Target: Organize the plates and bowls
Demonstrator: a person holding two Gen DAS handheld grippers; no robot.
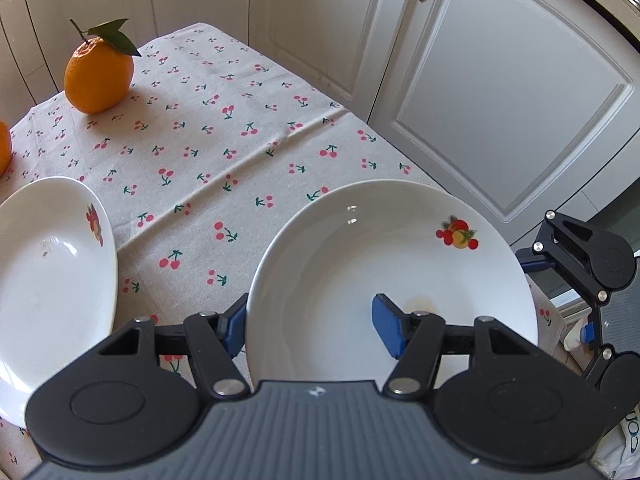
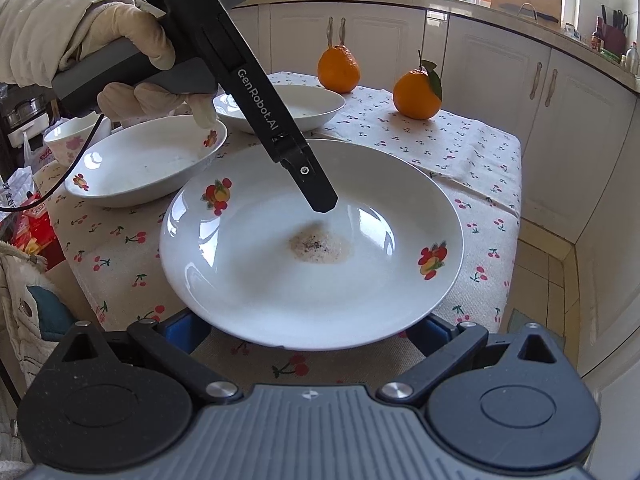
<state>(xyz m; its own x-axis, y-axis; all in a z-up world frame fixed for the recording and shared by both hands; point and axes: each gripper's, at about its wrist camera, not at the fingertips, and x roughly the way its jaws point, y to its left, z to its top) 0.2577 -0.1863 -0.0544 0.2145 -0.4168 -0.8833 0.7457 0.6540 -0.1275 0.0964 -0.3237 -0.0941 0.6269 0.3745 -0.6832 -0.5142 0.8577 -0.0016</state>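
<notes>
Small table under a pale cloth with red cherry prints, set in a kitchen. White cupboard doors behind and to the right. Far counter crowded with bottles and jars.

Near edge of the table: big white deep plate with fruit pictures, a brown dirty spot in its middle. Just left of it, a second white deep plate. Farther back, a third white dish. At the far left, a small white bowl with pink flowers. Two round oranges at the far side, one with a green leaf, one without.

Hand in a cream glove, up high on the left, wrapped around the handle. Left gripper pointing steeply down, closed on the big plate's wall, one blue pad outside the rim and one inside.

Right gripper low at the near edge, tilted down. Pads spread wide, partly hidden under the plate's near rim, gripping nothing.
</notes>
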